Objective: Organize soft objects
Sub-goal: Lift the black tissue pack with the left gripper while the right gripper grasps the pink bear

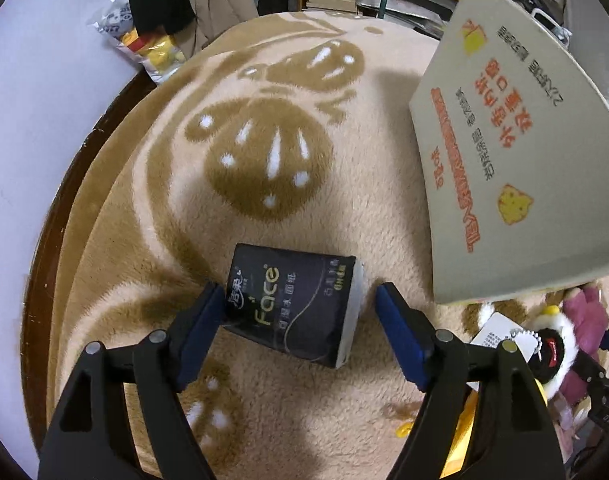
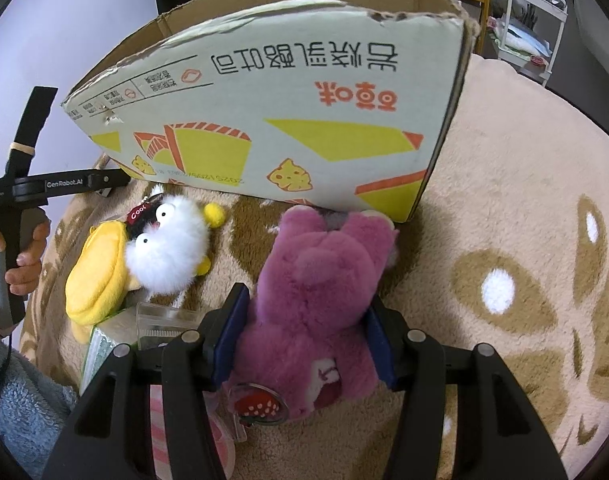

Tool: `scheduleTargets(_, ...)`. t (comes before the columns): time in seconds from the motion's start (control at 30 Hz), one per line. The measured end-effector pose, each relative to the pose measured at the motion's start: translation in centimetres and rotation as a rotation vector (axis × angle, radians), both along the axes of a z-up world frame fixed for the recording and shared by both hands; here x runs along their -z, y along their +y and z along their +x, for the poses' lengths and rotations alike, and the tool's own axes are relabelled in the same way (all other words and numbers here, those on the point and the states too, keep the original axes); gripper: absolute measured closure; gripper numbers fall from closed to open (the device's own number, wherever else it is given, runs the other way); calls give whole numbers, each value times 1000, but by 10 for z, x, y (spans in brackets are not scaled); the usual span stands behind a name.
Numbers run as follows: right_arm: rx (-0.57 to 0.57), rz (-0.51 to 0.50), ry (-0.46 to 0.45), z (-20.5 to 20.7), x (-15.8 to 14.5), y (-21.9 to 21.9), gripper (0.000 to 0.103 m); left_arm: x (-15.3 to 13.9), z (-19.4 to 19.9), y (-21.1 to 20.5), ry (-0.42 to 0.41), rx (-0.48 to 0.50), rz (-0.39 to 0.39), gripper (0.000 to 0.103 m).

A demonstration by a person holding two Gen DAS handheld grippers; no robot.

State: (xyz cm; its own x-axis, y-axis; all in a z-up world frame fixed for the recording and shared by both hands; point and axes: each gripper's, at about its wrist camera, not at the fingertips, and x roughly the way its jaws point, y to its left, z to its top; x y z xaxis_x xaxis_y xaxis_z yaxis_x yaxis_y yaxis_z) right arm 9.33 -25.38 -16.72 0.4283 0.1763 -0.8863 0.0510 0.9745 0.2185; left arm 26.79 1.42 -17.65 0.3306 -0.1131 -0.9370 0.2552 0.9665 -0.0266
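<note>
Beige blanket (image 1: 344, 168) with brown leaf patterns covers the bench, shelves of clutter behind it. On the left, the left gripper (image 1: 300, 332) stands spread around a black tissue pack (image 1: 292, 304) lying on the blanket, one pad touching its edge, the other apart. Just right stands a cardboard box (image 2: 264, 120), with a white plush (image 2: 168, 252) before it. Farther right, the right gripper (image 2: 304, 336) pinches a pink plush bear (image 2: 316, 292).

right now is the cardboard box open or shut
Open. In the right wrist view the box stands on the blanket with no lid across its top; the torn rim and brown inner wall show. What is inside cannot be seen.
</note>
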Motion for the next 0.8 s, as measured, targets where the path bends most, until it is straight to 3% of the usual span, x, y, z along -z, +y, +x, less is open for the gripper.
scheduleTargets(0.13, 1, -2, 0, 1, -2, 3, 44, 0, 1, -2, -7, 31, -20, 30)
scheduleTargets(0.3, 2, -5, 0, 2, -2, 6, 44, 0, -1, -1, -15, 37, -46, 51)
scheduleTargets(0.47, -1, -8, 0, 2, -5, 8, 44, -5, -4, 2, -28, 29, -50, 53)
scheduleTargets(0.6, -8, -26, -8, 0, -7, 11, 45, -11, -13, -3, -79, 37, 5, 53)
scheduleTargets(0.8, -17, -61, -71, -8, -21, 18, 57, -25, -27, -6, -121, 33, 5, 53)
